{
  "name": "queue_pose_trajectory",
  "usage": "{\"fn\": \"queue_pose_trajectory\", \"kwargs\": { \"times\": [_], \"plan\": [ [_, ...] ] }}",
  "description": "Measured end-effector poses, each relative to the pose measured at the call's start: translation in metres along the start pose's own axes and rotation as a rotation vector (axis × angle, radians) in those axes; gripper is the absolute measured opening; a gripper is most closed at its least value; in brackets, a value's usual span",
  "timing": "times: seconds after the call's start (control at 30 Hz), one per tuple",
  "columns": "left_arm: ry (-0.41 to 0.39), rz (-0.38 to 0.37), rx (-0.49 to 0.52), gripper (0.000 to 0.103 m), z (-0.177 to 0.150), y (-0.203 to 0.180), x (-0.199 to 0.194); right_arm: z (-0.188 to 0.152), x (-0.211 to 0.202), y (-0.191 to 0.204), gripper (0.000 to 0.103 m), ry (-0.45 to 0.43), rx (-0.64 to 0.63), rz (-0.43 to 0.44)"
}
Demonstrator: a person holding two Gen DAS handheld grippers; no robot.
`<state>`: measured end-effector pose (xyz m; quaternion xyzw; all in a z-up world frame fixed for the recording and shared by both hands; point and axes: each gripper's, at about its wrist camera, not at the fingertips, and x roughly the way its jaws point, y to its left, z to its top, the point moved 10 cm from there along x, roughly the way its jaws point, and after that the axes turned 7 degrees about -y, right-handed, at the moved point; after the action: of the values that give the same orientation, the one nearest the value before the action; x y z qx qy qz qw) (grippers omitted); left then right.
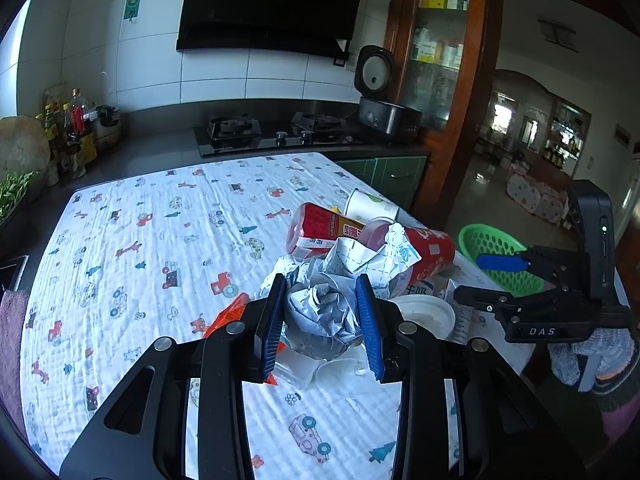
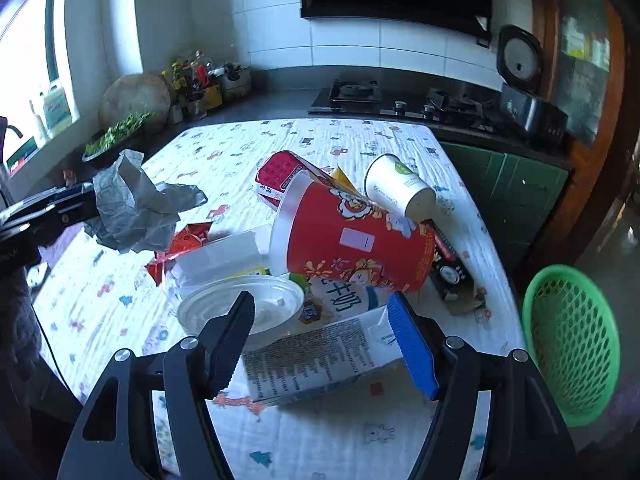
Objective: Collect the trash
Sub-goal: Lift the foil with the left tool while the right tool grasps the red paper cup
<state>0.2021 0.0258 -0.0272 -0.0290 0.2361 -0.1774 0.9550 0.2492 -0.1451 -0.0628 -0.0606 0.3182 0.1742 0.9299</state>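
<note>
The left gripper (image 1: 322, 322) is clamped on a crumpled paper wad (image 1: 324, 312), held clear above the patterned tablecloth (image 1: 132, 240). The right gripper (image 2: 322, 342) has its jaws around a milk carton (image 2: 316, 356) at the near edge of the trash pile; whether the pads press on it cannot be told. Judged step: pickup, with carrying to follow. The green basket (image 2: 572, 344) stands off the table's right edge, well apart; that route looks unobstructed. The red cup (image 2: 356, 240) lies just behind the carton and may roll if knocked.
</note>
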Motion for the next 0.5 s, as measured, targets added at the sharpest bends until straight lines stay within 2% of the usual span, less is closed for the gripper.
{"fn": "queue_pose_trajectory", "kwargs": {
  "times": [0.07, 0.17, 0.3, 0.5],
  "plan": [
    [0.001, 0.001, -0.002, 0.035, 0.000, 0.001, 0.000, 0.003, 0.005, 0.000, 0.069, 0.022, -0.087, 0.015],
    [0.008, 0.002, -0.013, 0.034, 0.000, 0.002, 0.001, 0.011, 0.015, -0.003, 0.080, 0.049, -0.230, 0.030],
    [0.020, 0.020, -0.026, 0.035, 0.000, 0.007, 0.005, 0.020, 0.032, -0.008, 0.086, 0.098, -0.370, 0.109],
    [0.033, 0.049, -0.043, 0.034, 0.002, 0.014, 0.014, 0.018, 0.070, -0.008, 0.088, 0.210, -0.505, 0.221]
  ]
}}
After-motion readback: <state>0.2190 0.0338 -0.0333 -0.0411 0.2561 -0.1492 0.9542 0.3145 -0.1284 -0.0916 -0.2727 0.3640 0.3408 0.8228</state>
